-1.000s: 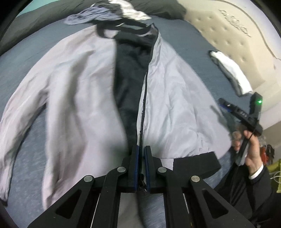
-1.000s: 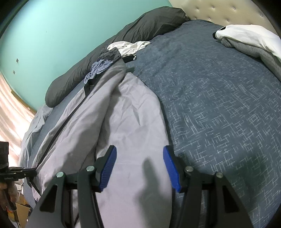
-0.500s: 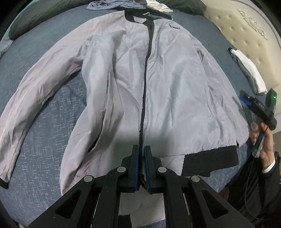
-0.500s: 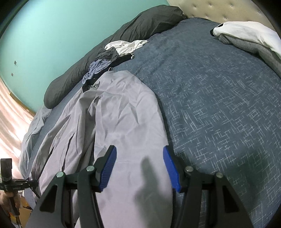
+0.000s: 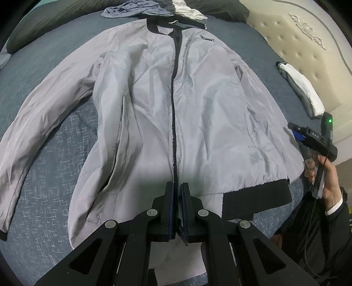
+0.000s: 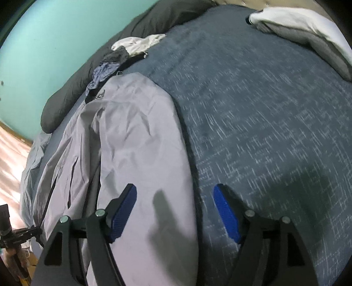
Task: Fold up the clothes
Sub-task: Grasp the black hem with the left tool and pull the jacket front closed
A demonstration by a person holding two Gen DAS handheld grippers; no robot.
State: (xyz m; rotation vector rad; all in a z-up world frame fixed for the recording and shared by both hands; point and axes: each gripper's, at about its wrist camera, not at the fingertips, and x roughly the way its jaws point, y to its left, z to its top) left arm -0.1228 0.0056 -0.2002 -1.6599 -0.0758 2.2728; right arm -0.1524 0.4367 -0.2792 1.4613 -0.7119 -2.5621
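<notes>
A light grey zip-up jacket (image 5: 143,105) with black collar and hem band lies front-up on the blue bedspread (image 5: 50,176), its sleeves spread to both sides. My left gripper (image 5: 176,189) is shut on the jacket's bottom hem at the zipper. In the right wrist view the same jacket (image 6: 136,136) shows from its right side. My right gripper (image 6: 175,193) hangs open above the jacket's edge, with blue pads (image 6: 123,206) wide apart and nothing between them. The right gripper (image 5: 296,134) also appears at the right of the left wrist view, held in a hand (image 5: 327,176).
A pile of blue, dark and white clothes (image 5: 154,6) lies beyond the collar, next to a dark pillow (image 6: 88,68). A folded grey and white garment (image 5: 301,90) rests near the padded headboard (image 5: 308,44). A teal wall (image 6: 55,33) stands behind the bed.
The jacket's open front, which showed dark lining, has been closed and laid flat, zipper edges together. My left gripper stays shut on the hem. The right gripper has shifted slightly and stays open.
</notes>
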